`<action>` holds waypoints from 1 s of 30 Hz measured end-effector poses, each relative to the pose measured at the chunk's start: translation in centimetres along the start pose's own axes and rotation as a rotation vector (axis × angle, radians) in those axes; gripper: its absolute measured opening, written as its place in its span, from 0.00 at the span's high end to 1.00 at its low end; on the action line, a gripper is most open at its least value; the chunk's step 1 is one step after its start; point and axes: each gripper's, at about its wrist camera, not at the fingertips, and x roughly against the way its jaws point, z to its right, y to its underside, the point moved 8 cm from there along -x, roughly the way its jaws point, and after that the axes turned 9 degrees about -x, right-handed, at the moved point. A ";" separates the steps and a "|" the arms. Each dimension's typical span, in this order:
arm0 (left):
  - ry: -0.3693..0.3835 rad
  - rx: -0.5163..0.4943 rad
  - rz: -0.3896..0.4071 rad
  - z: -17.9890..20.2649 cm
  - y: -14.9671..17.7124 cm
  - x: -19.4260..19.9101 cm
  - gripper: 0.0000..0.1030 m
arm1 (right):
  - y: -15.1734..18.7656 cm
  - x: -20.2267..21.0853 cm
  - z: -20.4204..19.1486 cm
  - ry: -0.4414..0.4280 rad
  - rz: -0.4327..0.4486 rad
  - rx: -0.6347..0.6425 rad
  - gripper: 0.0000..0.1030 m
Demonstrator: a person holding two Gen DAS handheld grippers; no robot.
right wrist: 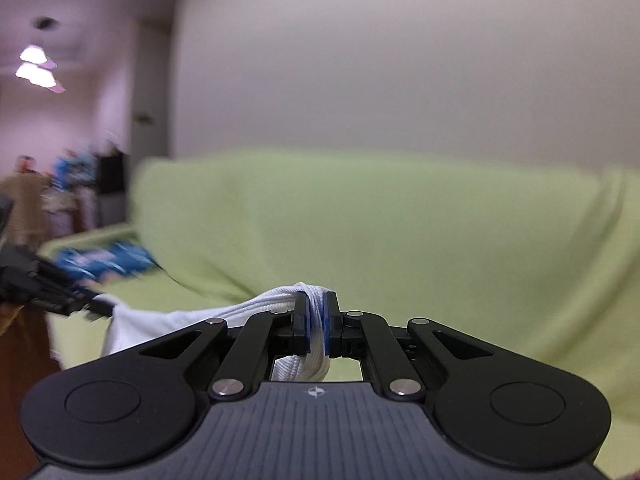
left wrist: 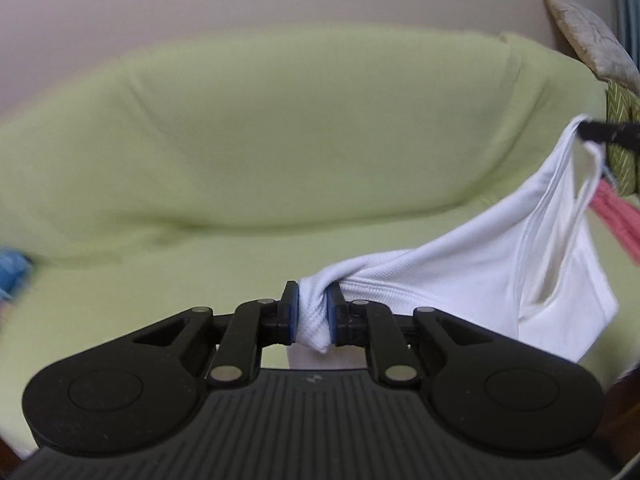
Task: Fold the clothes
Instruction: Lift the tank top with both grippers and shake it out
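White ribbed-knit cotton garment: hangs stretched between both tools above light-green fabric-covered sofa. Left tool clamped on one bunched edge; right tool clamped on another.

A sofa draped in a light yellow-green cover is the carrying surface. The cover runs over the back cushion and down across the seat, with soft creases where back and seat meet. On the seat toward its left end lies a blue garment with pale markings, blurred, so its kind cannot be told; a corner of it shows at the left edge of the left wrist view. At the right end, cushions lean against the sofa back: a pale grey-beige patterned one on top, and below it a green one with a herringbone print. Just beside these, a pink ribbed cloth lies at the seat's right edge.
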 end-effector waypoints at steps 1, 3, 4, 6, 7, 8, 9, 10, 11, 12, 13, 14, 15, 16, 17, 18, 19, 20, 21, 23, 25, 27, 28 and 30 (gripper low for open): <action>0.036 0.027 -0.047 0.1 -0.1 -3.3 0.81 | 1.0 -3.0 2.0 0.028 -0.070 -0.048 0.92; 0.069 0.082 -0.170 0.1 1.0 -10.5 0.79 | 4.5 -9.3 6.5 0.067 -0.249 -0.178 0.81; 0.068 0.099 -0.233 0.2 1.9 -13.6 0.79 | 6.5 -11.8 8.7 0.099 -0.299 -0.256 0.76; 0.081 0.124 -0.312 1.0 3.8 -17.2 0.81 | 11.0 -14.9 12.2 0.145 -0.411 -0.370 0.68; 0.123 0.120 -0.310 2.1 4.4 -17.8 0.81 | 12.7 -15.2 13.3 0.142 -0.418 -0.416 0.68; 0.177 0.106 -0.295 3.7 4.9 -17.7 0.81 | 14.1 -14.9 14.0 0.117 -0.416 -0.449 0.68; 0.233 0.089 -0.279 5.4 5.4 -17.2 0.81 | 15.6 -14.7 14.6 0.092 -0.413 -0.481 0.68; 0.291 0.076 -0.262 7.3 5.9 -16.6 0.80 | 17.0 -14.1 15.4 0.088 -0.412 -0.515 0.68; 0.350 0.071 -0.253 9.1 6.5 -16.0 0.79 | 18.4 -13.4 16.0 0.083 -0.407 -0.541 0.68; 0.397 0.070 -0.254 10.7 7.2 -15.7 0.79 | 19.6 -12.7 16.6 0.076 -0.403 -0.564 0.68; 0.433 0.075 -0.256 12.1 7.9 -15.6 0.78 | 20.9 -11.9 17.1 0.081 -0.403 -0.590 0.68; 0.459 0.081 -0.256 13.2 8.5 -15.7 0.77 | 21.9 -11.2 17.6 0.088 -0.403 -0.615 0.67; 0.471 0.090 -0.258 14.0 9.0 -16.1 0.77 | 22.7 -10.6 17.9 0.090 -0.400 -0.635 0.67; 0.480 0.104 -0.264 14.6 9.4 -16.7 0.76 | 23.1 -10.2 18.2 0.087 -0.399 -0.648 0.67; 0.488 0.129 -0.268 14.9 9.6 -17.4 0.75 | 23.4 -9.9 18.3 0.084 -0.398 -0.655 0.67; 0.494 0.162 -0.271 15.1 9.6 -18.0 0.73 | 23.7 -9.4 17.9 0.076 -0.396 -0.657 0.67; 0.500 0.196 -0.273 15.2 9.7 -18.5 0.70 | 23.8 -9.4 17.1 0.062 -0.392 -0.660 0.66; 0.516 0.222 -0.274 15.5 9.7 -19.0 0.67 | 23.4 -9.9 16.4 0.045 -0.390 -0.664 0.61; 0.540 0.231 -0.274 16.0 9.6 -19.4 0.65 | 23.3 -10.1 16.3 0.034 -0.387 -0.663 0.59; 0.586 0.217 -0.267 17.0 9.5 -19.0 0.59 | 23.1 -11.1 15.9 0.034 -0.386 -0.652 0.59; 0.595 0.190 -0.263 17.7 9.3 -18.9 0.51 | 22.6 -11.9 15.9 0.035 -0.381 -0.649 0.59; 0.533 0.150 -0.280 17.8 9.2 -19.5 0.47 | 22.4 -12.5 16.1 0.033 -0.376 -0.650 0.59; 0.504 0.134 -0.292 17.8 9.3 -20.0 0.50 | 22.5 -12.6 16.2 0.035 -0.377 -0.647 0.59; 0.511 0.128 -0.320 18.2 9.6 -20.8 0.66 | 22.5 -12.9 16.5 0.039 -0.379 -0.642 0.59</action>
